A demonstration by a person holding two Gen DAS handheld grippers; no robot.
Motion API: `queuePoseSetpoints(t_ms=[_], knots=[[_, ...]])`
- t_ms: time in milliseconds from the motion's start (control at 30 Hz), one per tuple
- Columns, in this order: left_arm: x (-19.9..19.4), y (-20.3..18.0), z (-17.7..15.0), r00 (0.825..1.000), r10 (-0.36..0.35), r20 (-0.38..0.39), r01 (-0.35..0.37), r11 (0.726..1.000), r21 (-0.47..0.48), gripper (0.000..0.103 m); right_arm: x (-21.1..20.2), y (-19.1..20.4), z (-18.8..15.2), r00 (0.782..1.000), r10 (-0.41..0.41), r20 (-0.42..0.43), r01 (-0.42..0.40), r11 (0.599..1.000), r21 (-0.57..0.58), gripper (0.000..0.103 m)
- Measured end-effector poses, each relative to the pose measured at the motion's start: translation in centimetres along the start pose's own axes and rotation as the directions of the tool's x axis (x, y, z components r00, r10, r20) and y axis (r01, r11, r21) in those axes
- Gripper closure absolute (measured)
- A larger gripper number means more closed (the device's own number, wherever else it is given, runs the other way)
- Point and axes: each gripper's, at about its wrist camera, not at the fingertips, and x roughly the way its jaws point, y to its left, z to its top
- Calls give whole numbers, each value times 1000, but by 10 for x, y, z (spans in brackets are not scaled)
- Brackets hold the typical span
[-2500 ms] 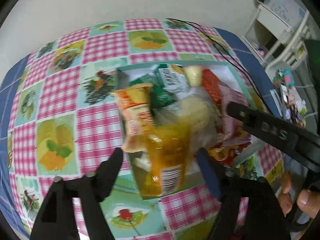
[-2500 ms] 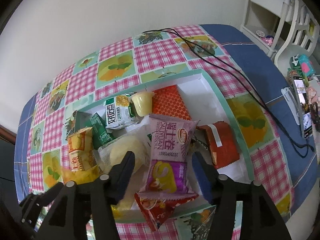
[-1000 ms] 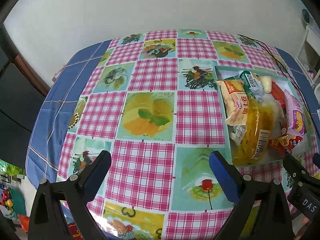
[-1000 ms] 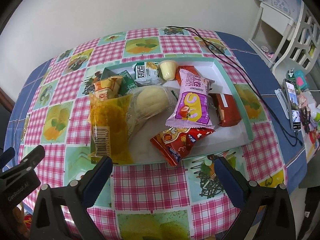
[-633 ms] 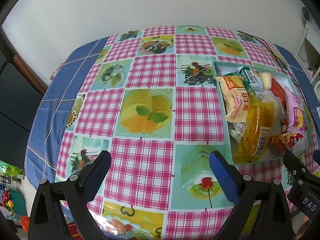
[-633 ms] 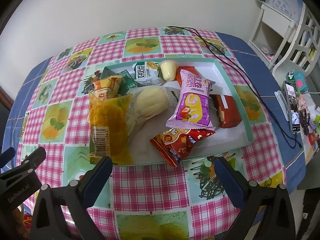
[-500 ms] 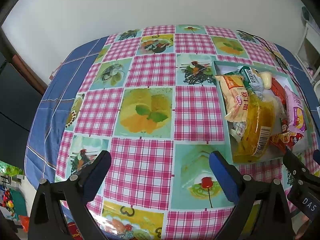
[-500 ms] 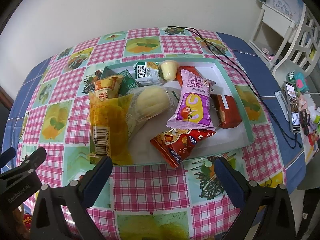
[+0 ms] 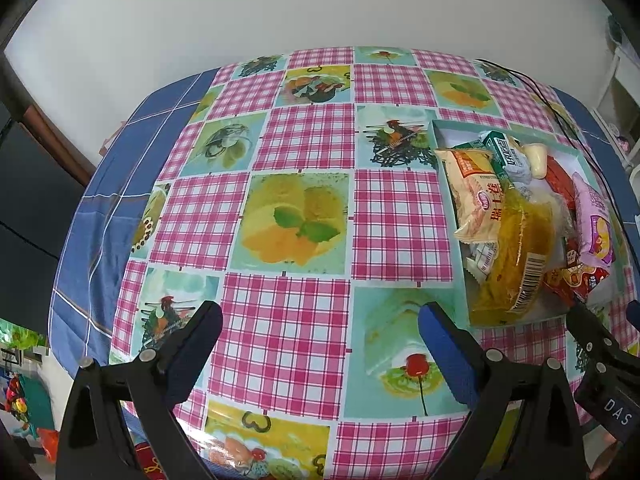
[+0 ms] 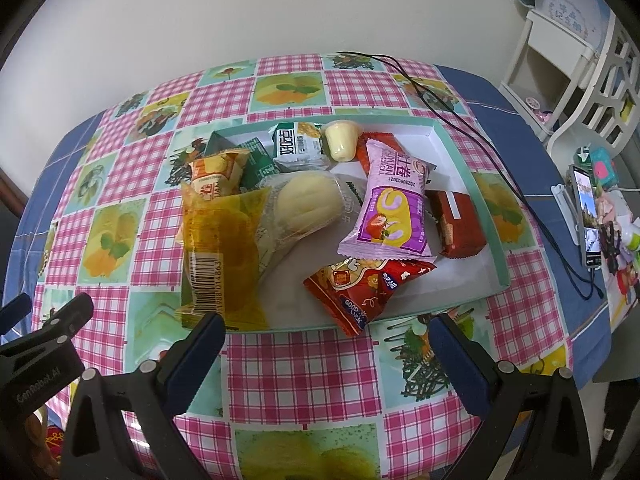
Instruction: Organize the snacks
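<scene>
Both spread wide and empty: left gripper [image 9: 320, 330], right gripper [image 10: 326, 340]. Risky: yellow packet [image 10: 222, 256] and red packet [image 10: 362, 286] overhanging the tray [image 10: 486, 216] near rim, easily knocked out.

Both wrists high—sharing tray [image 9: 460, 216] [image 10: 486, 216], seemingly.

Right gripper [image 10: 324, 328] held wide apart, empty, above checkered surface [image 10: 304, 364]. Snacks seen piled in tray [image 10: 486, 204]: yellow pack [image 10: 220, 252] overhanging near rim, purple pack [image 10: 390, 210] laid across red pack [image 10: 362, 288]. Left gripper [image 10: 44, 328] glimpsed at left edge.
</scene>
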Motion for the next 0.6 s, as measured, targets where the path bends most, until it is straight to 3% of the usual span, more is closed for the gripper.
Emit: queuePoseSetpoints(t_ms=[600], knots=[[-2,2,0,1000,3,14,-2,1000,-13,5,1,3,0,1000,1,-3,-1,1000,-8,0]])
